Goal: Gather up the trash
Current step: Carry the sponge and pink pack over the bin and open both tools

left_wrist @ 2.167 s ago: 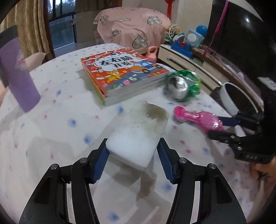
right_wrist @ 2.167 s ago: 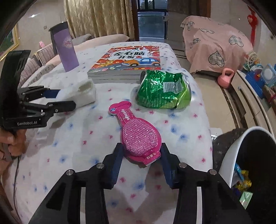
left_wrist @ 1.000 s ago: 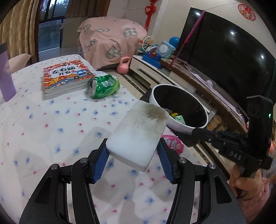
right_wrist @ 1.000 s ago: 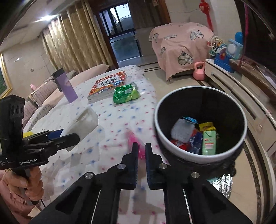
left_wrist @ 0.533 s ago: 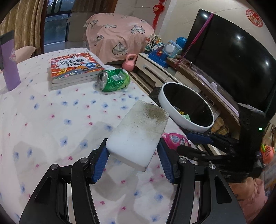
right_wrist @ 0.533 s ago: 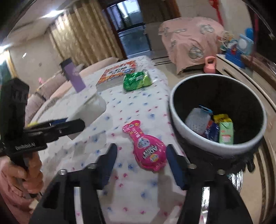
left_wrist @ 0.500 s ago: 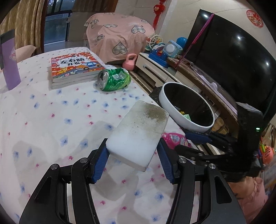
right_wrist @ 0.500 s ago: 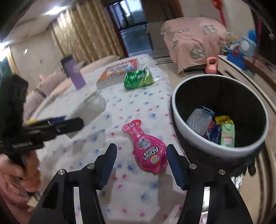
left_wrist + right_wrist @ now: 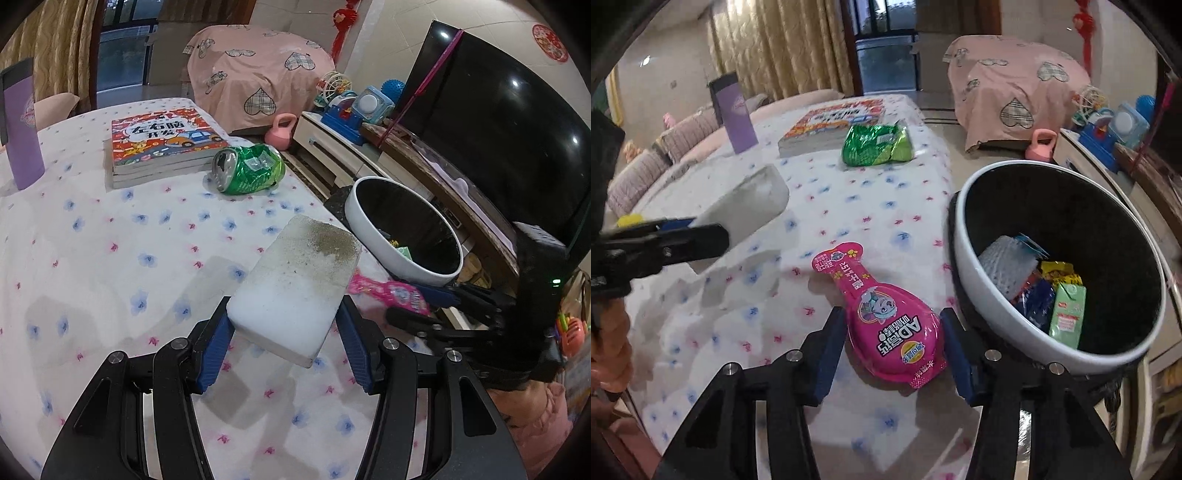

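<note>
My left gripper is shut on a dirty white sponge block and holds it above the flowered tablecloth; the block also shows in the right wrist view. My right gripper is open, its fingers on either side of the wide end of a pink snack pouch that lies on the table by the edge; the pouch also shows in the left wrist view. A crushed green can lies near the books. The white-rimmed bin stands beside the table with trash inside.
A stack of children's books and a purple tumbler stand at the far side of the table. A TV, a toy-covered cabinet and a pink kettlebell are beyond the bin.
The right gripper was shut near the bin a second ago, then opened and moved down around the pink pouch. The left gripper keeps its hold on the sponge block and has drifted little.
</note>
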